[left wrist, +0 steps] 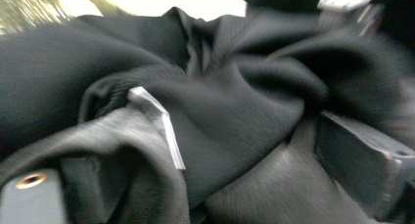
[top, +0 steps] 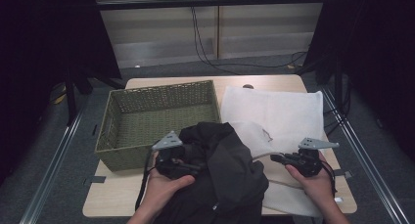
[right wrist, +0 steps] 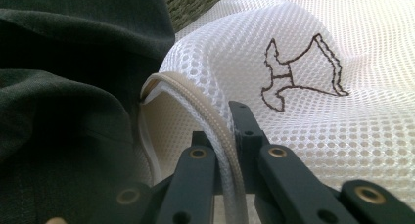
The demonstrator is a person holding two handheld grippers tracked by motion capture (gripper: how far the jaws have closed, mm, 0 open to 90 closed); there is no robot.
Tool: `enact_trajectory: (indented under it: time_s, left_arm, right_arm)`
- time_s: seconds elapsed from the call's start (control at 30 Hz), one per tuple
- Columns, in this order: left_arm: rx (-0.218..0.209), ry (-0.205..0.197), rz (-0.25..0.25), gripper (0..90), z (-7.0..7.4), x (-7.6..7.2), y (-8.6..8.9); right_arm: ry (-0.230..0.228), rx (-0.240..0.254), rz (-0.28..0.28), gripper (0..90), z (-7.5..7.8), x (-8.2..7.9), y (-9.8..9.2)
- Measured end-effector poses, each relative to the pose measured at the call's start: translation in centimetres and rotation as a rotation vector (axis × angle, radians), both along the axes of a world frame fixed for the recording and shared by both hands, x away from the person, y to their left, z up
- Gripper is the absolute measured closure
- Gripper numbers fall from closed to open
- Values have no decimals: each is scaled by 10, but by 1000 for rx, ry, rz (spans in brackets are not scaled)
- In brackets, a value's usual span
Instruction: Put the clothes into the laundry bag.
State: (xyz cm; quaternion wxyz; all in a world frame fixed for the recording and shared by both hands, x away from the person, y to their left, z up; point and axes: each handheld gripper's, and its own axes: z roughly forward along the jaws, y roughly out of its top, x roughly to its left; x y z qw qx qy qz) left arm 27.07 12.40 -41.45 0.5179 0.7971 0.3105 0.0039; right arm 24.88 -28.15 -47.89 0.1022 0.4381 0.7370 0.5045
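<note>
Black garment (top: 222, 175) lies bunched at the table's near edge, just left of the mesh laundry bag (top: 274, 116) whose zipped rim (right wrist: 218, 131) our right gripper (top: 279, 159) pinches, while our left gripper (top: 195, 168), jaws spread, rests against the cloth's left side.

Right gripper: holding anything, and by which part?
Yes. The right gripper is shut on the white mesh bag, pinching the beige zipper edge at its opening, next to the black garment.
</note>
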Motion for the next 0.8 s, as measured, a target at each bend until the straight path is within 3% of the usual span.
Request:
enact_trajectory:
  time_s: [0.03,0.07,0.1,0.13,0.17,0.2,0.23,0.27,0.3,0.33,0.37,0.4,0.43,0.5,0.57,0.6,0.7,0.73,0.77,0.8]
  left_arm:
    - [45,15,-9,152,-8,3,-11]
    - [45,15,-9,264,-8,3,-11]
    - [53,23,-21,264,-13,4,-14]
    - [50,28,-35,445,-20,4,-16]
    - [36,17,-31,687,-26,3,-16]
    - [32,22,-42,781,-30,3,-17]
    - [24,51,-88,817,-36,4,-20]
    - [20,66,-117,819,-37,4,-22]
    - [-17,64,-226,819,-34,-3,-27]
    - [-17,64,-226,819,-34,-3,-27]
    - [-92,77,-355,819,-29,-11,-33]
    - [-123,79,-425,818,-25,-16,-36]
    - [-123,79,-425,817,-25,-16,-36]
    - [-187,87,-545,817,-19,-24,-43]
    - [-200,78,-640,814,-17,-30,-53]
    - [-131,80,-663,809,-21,-32,-64]
    - [-46,153,-549,806,-40,-19,-78]
    - [-14,170,-530,806,-47,-14,-82]
    - [-14,170,-530,807,-47,-14,-82]
    - [27,181,-527,807,-51,-11,-87]
  right_arm:
    - [3,2,5,884,0,0,0]
    - [3,2,5,884,0,0,0]
    - [8,1,15,884,0,0,0]
    - [7,-1,20,884,0,1,1]
    - [10,-2,22,884,0,1,2]
    - [11,-8,27,884,0,1,2]
    - [11,-22,39,886,1,0,4]
    - [8,-29,47,886,1,0,5]
    - [5,-36,48,887,2,0,6]
    - [8,-36,51,887,2,-1,6]
    - [9,-32,51,888,3,-1,7]
    - [7,-33,55,889,3,0,7]
    - [14,-34,52,890,3,0,8]
    - [21,-33,45,890,3,0,9]
    - [28,-34,33,891,2,0,12]
    - [34,-32,25,891,2,1,14]
    - [34,-15,17,891,5,2,17]
    - [33,0,14,891,6,3,16]
    - [33,0,14,891,6,3,16]
    - [36,25,8,892,9,3,16]
